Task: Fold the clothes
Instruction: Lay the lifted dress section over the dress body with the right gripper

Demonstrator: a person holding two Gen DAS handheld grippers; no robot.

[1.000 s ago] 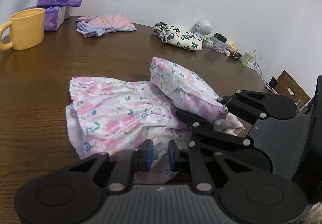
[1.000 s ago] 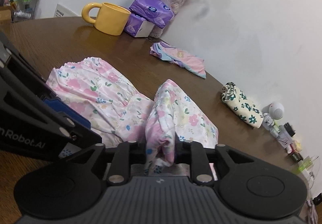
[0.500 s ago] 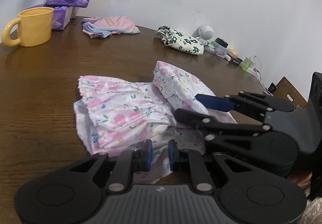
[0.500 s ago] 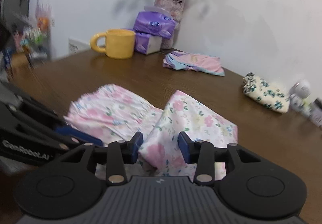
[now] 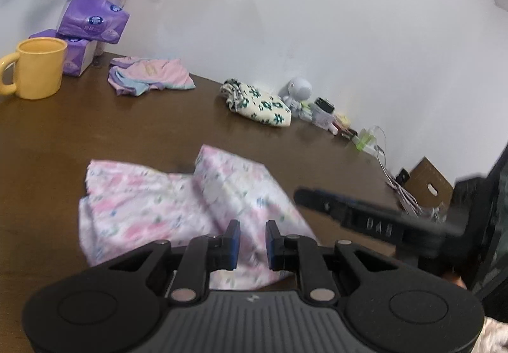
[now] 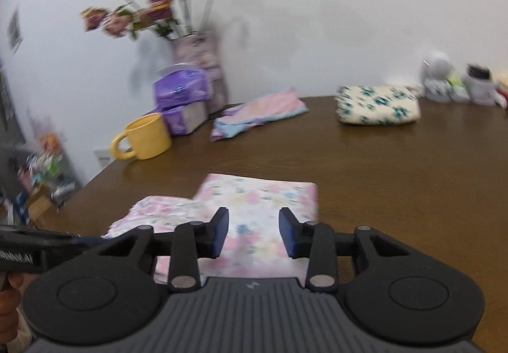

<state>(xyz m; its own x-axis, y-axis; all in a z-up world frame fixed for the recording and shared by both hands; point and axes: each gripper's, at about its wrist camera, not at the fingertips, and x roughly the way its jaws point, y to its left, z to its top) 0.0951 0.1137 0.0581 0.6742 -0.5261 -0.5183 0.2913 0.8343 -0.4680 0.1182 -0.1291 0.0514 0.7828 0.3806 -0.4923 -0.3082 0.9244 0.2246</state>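
A pink floral garment (image 5: 177, 203) lies on the brown table (image 5: 95, 130), its right part folded over and lying flat (image 6: 260, 203). My left gripper (image 5: 252, 242) hovers over the garment's near edge with a narrow gap between its pads and nothing in it. My right gripper (image 6: 254, 232) is open above the folded part, also with nothing between its pads. In the left wrist view the right gripper (image 5: 317, 199) reaches in from the right, beside the garment. The left gripper (image 6: 89, 238) shows at the left edge of the right wrist view.
At the back stand a yellow mug (image 6: 146, 137), purple tissue packs (image 6: 181, 92) and a vase of flowers (image 6: 197, 48). A folded pink-and-blue garment (image 6: 257, 111) and a cream green-flowered bundle (image 6: 377, 108) lie near the wall. Small clutter (image 5: 324, 111) lines the far right edge.
The right gripper let go of the garment's folded part, which now lies flat. Both grippers have pulled back and risen away from the cloth.
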